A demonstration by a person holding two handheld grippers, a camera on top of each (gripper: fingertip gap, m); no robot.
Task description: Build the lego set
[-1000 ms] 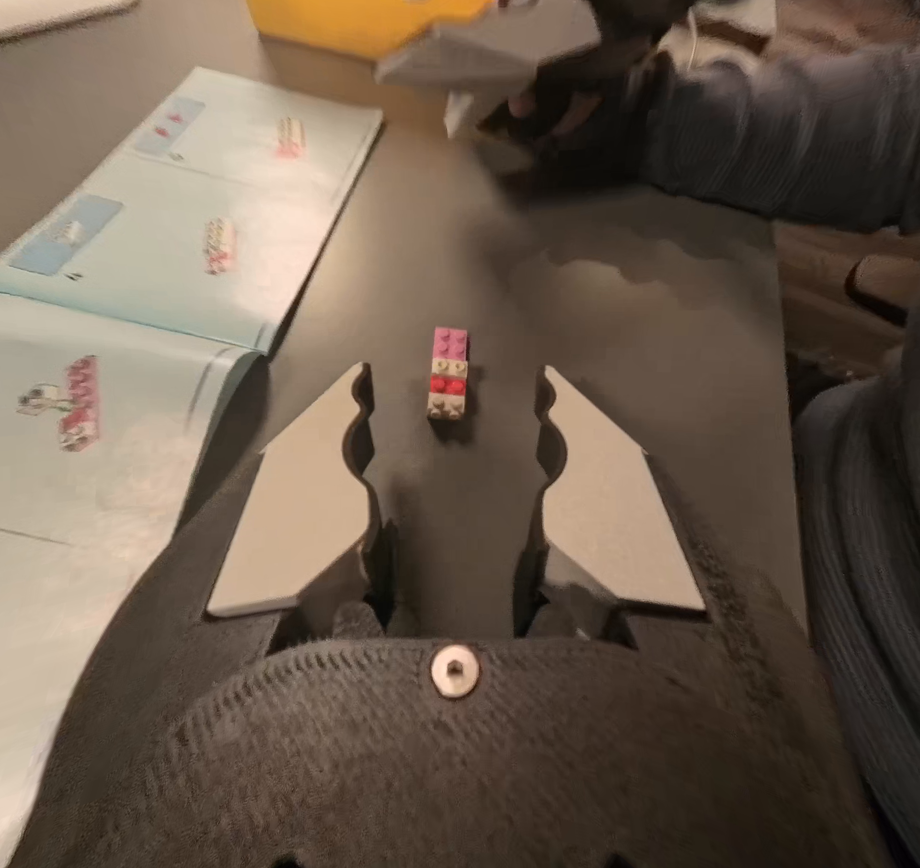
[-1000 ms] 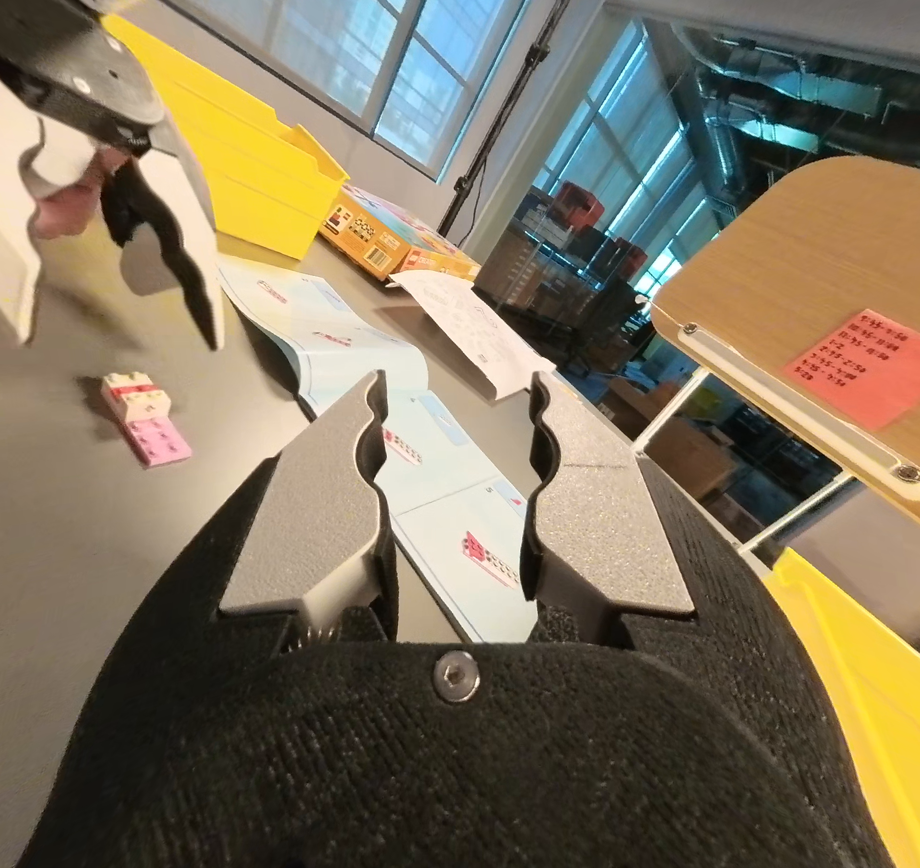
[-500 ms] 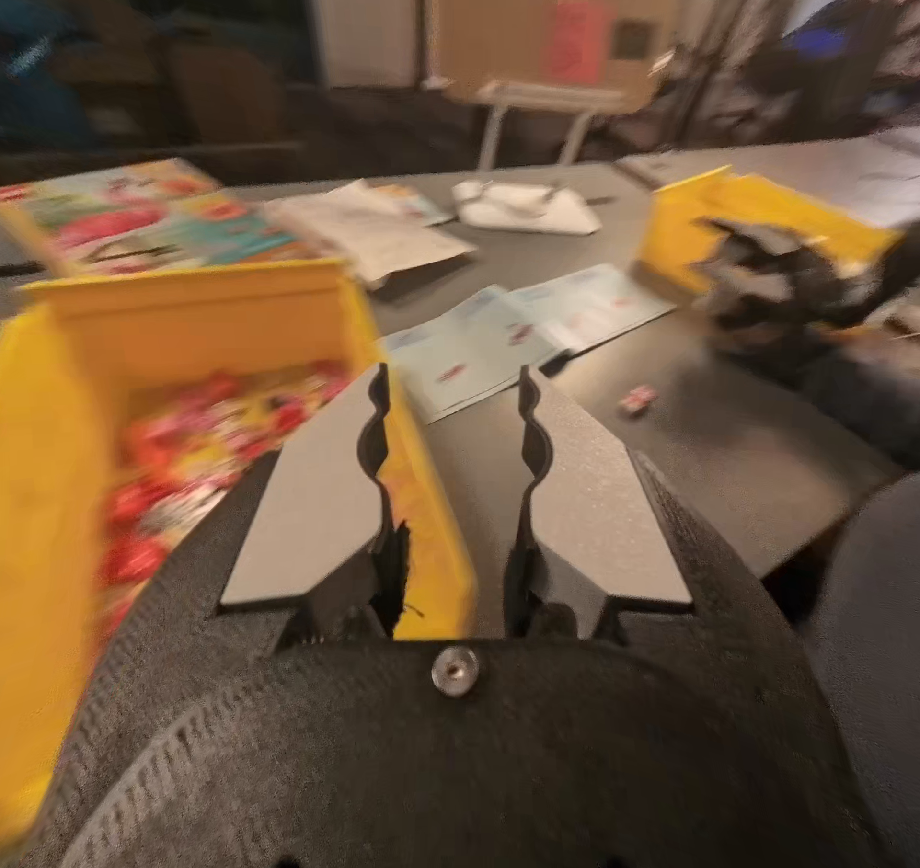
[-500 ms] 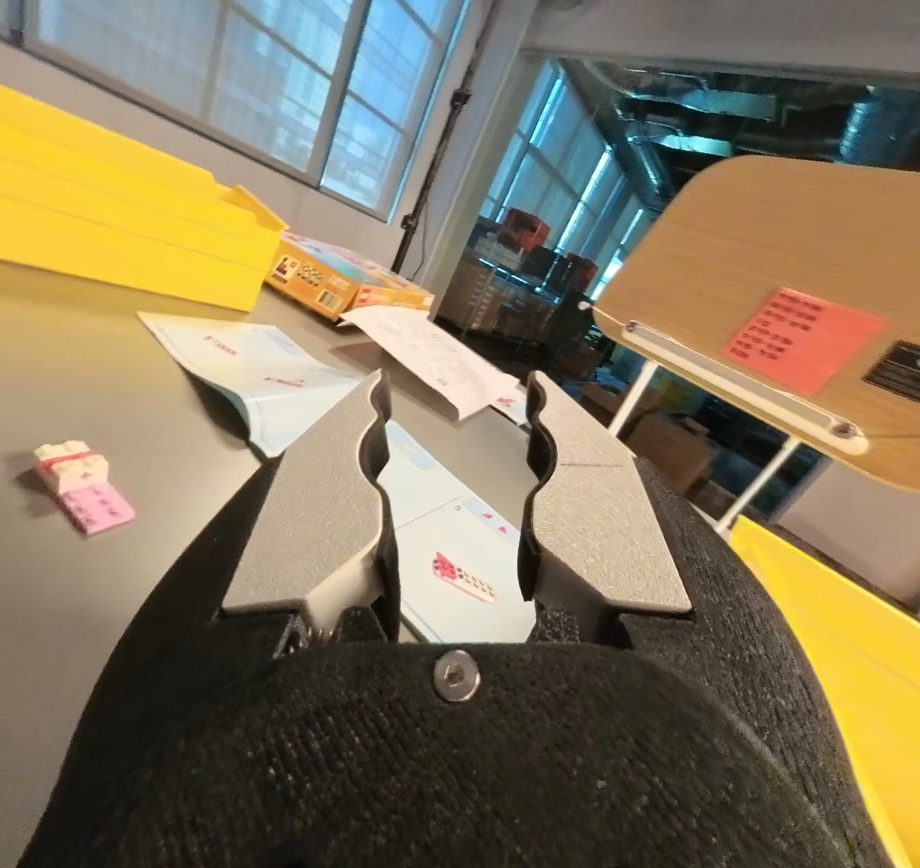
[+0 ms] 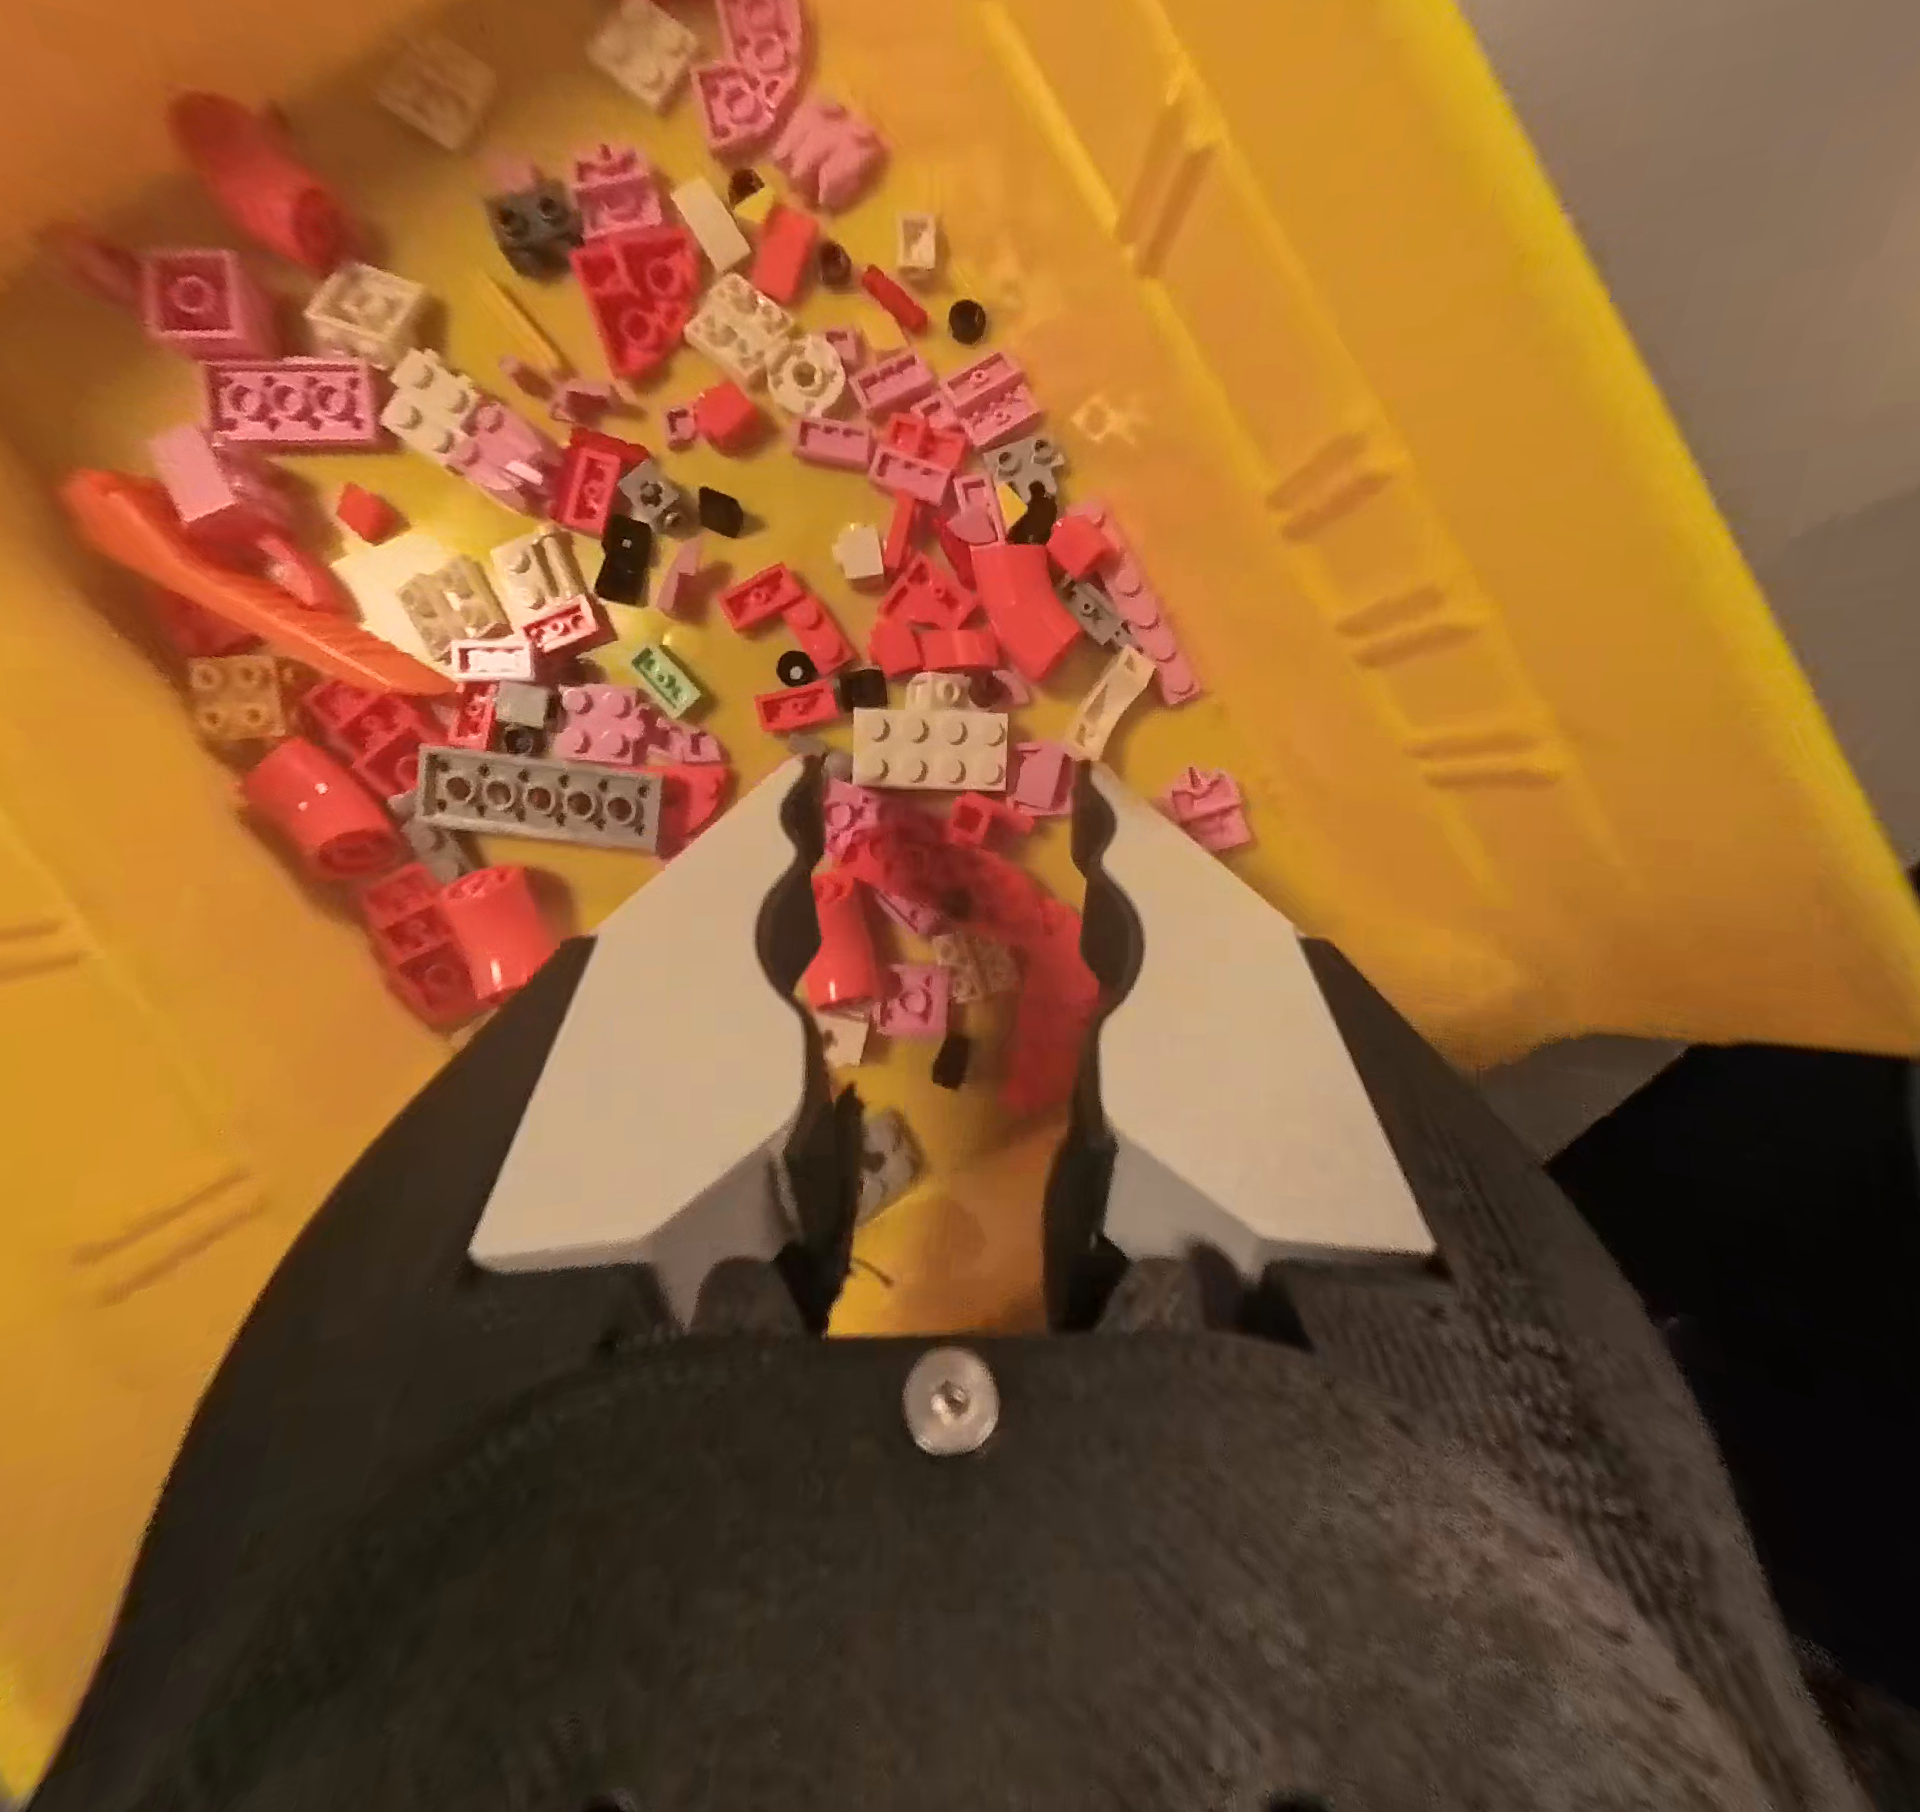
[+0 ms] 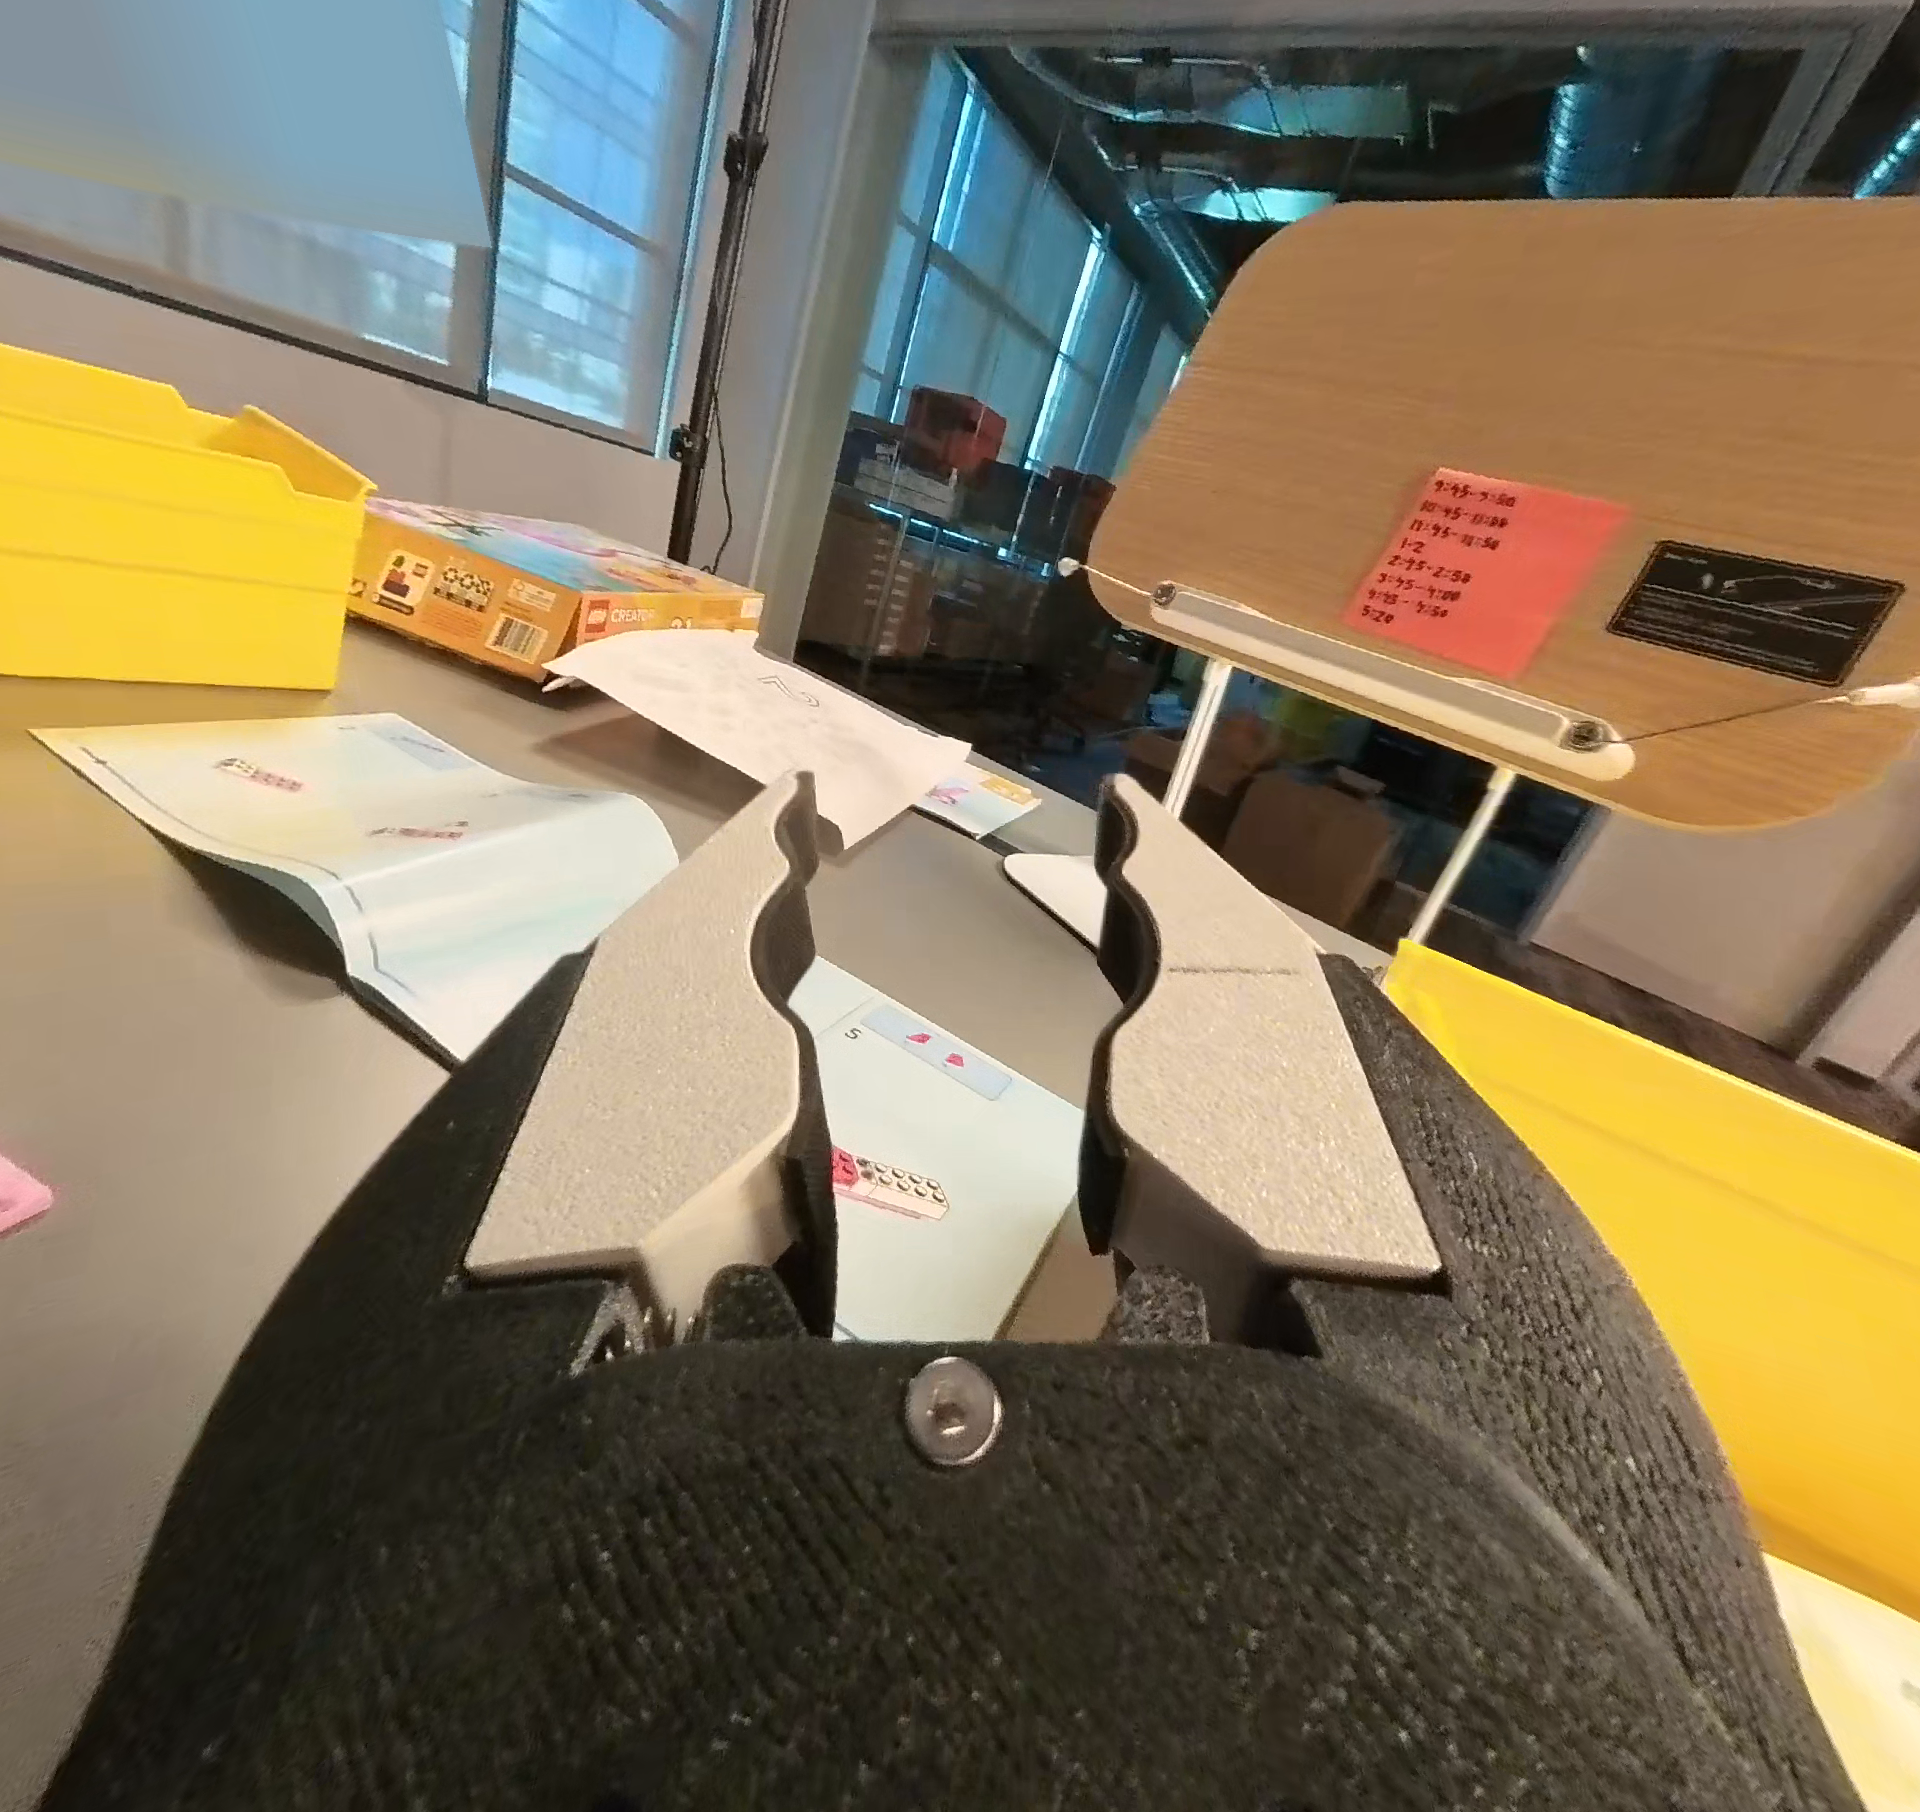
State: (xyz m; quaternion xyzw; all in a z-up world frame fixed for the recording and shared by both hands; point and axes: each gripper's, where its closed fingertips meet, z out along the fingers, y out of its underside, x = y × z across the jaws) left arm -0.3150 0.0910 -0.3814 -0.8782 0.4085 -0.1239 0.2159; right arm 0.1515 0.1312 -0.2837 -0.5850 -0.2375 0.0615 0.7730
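Bricks (image 5: 914,889) in yellow bin (image 5: 1299,328) beneath open left claw (image 5: 948,786).

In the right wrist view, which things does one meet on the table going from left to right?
Yellow bin → orange box → white sheet → wooden board on its stand → second yellow bin at the right edge.

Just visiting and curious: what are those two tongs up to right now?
Left tongs open, empty, over bricks in yellow bin. Right tongs open, empty, above booklet on table.
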